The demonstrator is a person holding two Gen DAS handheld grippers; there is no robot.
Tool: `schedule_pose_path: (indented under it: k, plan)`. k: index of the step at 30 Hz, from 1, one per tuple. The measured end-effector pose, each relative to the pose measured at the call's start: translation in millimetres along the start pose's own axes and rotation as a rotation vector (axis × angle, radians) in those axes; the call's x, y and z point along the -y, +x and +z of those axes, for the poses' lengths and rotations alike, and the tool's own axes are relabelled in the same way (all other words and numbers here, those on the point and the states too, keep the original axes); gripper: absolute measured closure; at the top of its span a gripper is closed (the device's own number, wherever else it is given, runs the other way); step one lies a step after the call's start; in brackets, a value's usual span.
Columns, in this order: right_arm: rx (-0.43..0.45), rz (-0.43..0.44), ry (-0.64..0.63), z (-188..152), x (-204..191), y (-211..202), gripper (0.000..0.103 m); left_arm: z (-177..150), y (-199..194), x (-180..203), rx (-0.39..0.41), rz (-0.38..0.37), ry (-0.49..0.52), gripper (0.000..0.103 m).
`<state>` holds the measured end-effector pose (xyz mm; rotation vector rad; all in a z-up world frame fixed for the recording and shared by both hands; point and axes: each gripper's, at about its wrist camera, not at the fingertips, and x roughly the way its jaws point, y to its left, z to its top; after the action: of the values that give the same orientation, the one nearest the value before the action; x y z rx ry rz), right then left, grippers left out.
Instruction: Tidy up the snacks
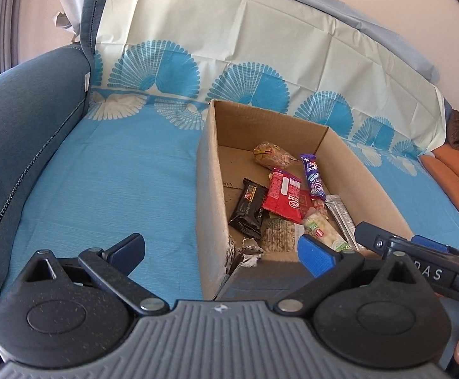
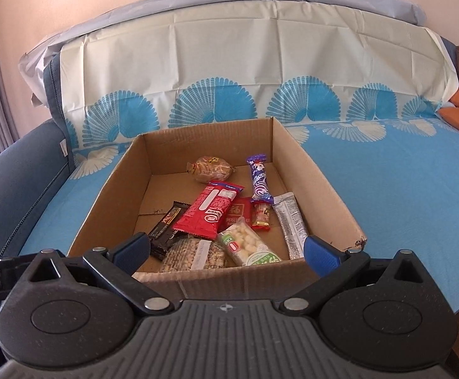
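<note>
Nearest me, my right gripper (image 2: 228,248) hangs spread wide and empty at the near wall of the box (image 2: 318,170); my left gripper (image 1: 221,249) is just as wide and empty, straddling the box's torn near corner. The box sits on a blue sheet (image 2: 403,195) over the sofa. Just past the wall lie the snacks: a speckled pack (image 2: 194,254) and a white puffed pack (image 2: 248,246), then a black bar (image 2: 166,224), a red pack (image 2: 210,210) and a silver stick (image 2: 289,221), and farther back a purple bar (image 2: 259,177) and a tan pouch (image 2: 210,169). I judge them all light, crinkly and slippery, the puffed ones crushable. I'd pinch each across its narrow width, or by a sealed end, gently.
</note>
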<state>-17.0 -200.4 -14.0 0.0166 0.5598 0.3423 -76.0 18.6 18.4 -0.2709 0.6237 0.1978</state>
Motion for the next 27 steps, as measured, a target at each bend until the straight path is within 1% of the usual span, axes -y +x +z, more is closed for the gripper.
schedule_pose_path:
  k: [14, 27]
  plan:
    - [0.002, 0.025, -0.007, -1.3, -2.0, -2.0, 0.001, -1.1, -5.0, 11.5, 0.017, 0.002, 0.035, 0.000]
    - [0.001, 0.025, -0.007, -1.5, -1.5, -1.3, 0.001, -1.3, -6.0, 12.4, 0.020, -0.004, 0.036, 0.000]
